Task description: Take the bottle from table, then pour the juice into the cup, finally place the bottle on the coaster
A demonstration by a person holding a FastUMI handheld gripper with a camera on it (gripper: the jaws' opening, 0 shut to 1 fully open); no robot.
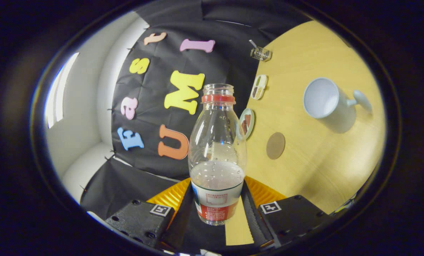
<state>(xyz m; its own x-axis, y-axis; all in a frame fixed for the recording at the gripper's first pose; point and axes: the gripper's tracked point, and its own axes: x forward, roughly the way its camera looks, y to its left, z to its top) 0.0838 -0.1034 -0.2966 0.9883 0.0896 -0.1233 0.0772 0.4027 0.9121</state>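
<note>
A clear plastic bottle (217,156) with a red neck ring, no cap and a white and red label stands between my fingers. A little pale juice fills its lower part. My gripper (217,209) is shut on the bottle's base, one finger on each side. The view is rolled, so the wooden table (315,167) stands up along the right. On it, beyond the bottle, lies a round brown coaster (275,145). Farther off sits a white cup (325,101) with a handle, its mouth turned toward me and its inside looking white.
Two small oval dishes (259,87) (247,122) lie near the table's edge by the black cloth wall. A small glass holder (261,53) stands at the far end of the table. Bare wood surrounds the coaster and the cup.
</note>
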